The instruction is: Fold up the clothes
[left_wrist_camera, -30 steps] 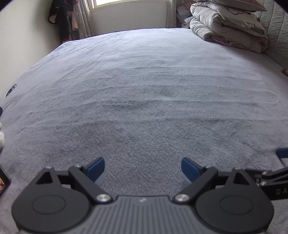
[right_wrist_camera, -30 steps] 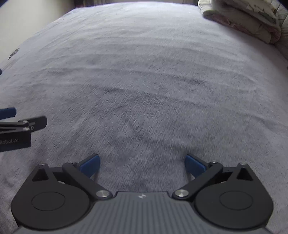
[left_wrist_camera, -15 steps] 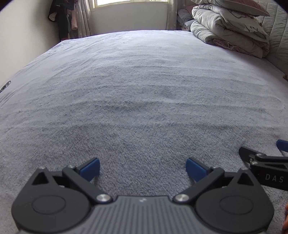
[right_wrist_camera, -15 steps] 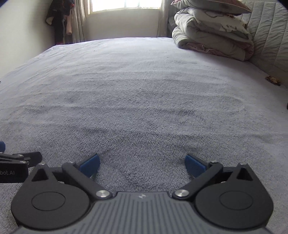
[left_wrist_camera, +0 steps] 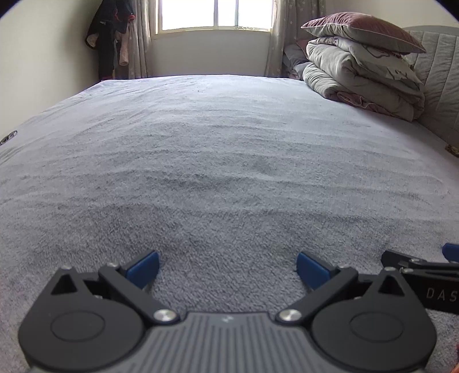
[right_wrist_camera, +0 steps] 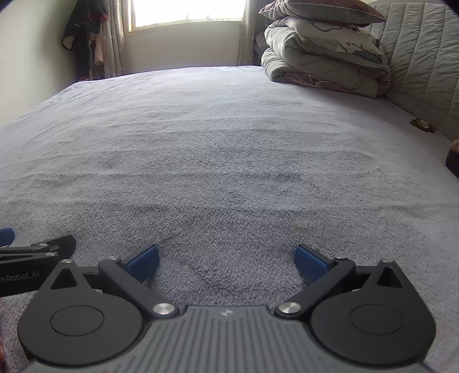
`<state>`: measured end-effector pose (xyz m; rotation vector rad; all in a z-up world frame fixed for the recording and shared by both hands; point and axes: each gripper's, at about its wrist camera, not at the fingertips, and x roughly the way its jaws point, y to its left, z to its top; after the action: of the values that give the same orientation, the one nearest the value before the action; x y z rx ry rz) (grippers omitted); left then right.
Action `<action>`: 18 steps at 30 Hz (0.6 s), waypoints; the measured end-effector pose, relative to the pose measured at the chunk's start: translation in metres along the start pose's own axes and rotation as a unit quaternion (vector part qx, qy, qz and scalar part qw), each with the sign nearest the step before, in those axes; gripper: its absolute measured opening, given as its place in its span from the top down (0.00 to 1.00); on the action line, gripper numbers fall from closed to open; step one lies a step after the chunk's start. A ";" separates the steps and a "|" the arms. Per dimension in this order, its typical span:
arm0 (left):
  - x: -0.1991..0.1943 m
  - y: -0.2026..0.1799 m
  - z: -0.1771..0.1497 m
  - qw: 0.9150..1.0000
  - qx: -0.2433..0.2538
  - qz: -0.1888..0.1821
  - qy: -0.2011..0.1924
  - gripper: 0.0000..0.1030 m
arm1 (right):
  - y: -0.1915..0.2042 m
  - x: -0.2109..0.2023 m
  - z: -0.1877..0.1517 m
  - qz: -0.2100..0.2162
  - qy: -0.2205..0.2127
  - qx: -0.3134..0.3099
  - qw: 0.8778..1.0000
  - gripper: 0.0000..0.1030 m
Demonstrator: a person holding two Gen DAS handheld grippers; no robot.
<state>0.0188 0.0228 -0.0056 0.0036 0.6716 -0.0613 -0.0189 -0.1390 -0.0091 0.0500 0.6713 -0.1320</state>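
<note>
A grey fleecy bed cover (left_wrist_camera: 223, 160) (right_wrist_camera: 218, 160) fills both views, spread flat with faint ripples. No loose garment shows on it. My left gripper (left_wrist_camera: 228, 268) hovers low over the cover's near part, open, with nothing between its blue pads. My right gripper (right_wrist_camera: 226, 262) is likewise open and empty, just above the cover. The two grippers sit side by side: the right gripper's finger (left_wrist_camera: 413, 265) shows at the right edge of the left wrist view, and the left gripper's finger (right_wrist_camera: 43, 251) shows at the left edge of the right wrist view.
A stack of folded quilts and a pillow (left_wrist_camera: 361, 69) (right_wrist_camera: 324, 54) sits at the far right by a padded headboard (right_wrist_camera: 424, 57). Clothes hang in the far left corner (left_wrist_camera: 110, 37) beside a window (left_wrist_camera: 215, 14). A small brown object (right_wrist_camera: 421, 124) lies at the right bed edge.
Both cameras have tilted up from looking down at the cover to looking across the bed, so the window and far wall now show. Both grippers stayed open and empty.
</note>
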 end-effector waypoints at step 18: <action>0.001 0.000 -0.002 1.000 0.000 0.002 -0.007 0.00 | 0.008 -0.005 -0.011 -0.031 -0.022 0.016 0.999 0.00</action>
<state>0.0184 0.0226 -0.0084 0.0038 0.6576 -0.0582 -0.0288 -0.1292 -0.0148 0.0575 0.6273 -0.2025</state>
